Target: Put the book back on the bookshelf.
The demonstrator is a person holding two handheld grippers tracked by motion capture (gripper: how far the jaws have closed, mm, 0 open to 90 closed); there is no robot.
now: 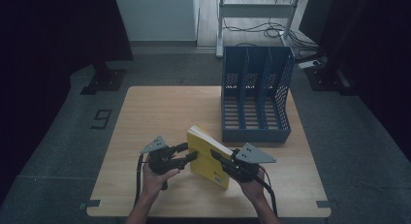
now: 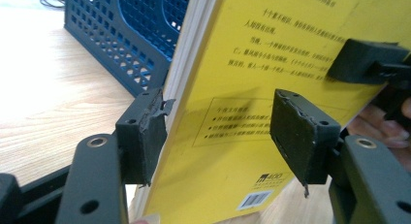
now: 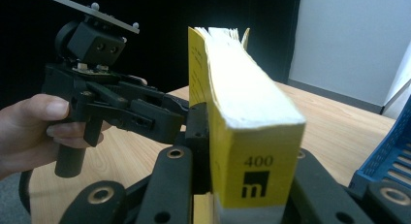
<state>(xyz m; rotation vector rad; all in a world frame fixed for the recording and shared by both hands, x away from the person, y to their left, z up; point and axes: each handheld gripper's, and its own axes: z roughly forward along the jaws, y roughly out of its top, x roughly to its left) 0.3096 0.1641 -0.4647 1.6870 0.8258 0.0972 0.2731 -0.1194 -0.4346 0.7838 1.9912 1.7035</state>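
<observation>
Book [image 1: 209, 156] upright — right hand-held gripper [image 1: 219, 159] clamps it.

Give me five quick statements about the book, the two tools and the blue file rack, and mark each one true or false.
1. The yellow book stands upright on the wooden table. True.
2. The blue file rack has papers in it. False: its slots that show are empty.
3. The right tool is clamped across the book's spine. True.
4. The left tool is shut tight on the book. False: one pad touches the page edge, the other stands off the cover.
5. The book lies inside the rack. False: it stands in front of it, apart.
</observation>
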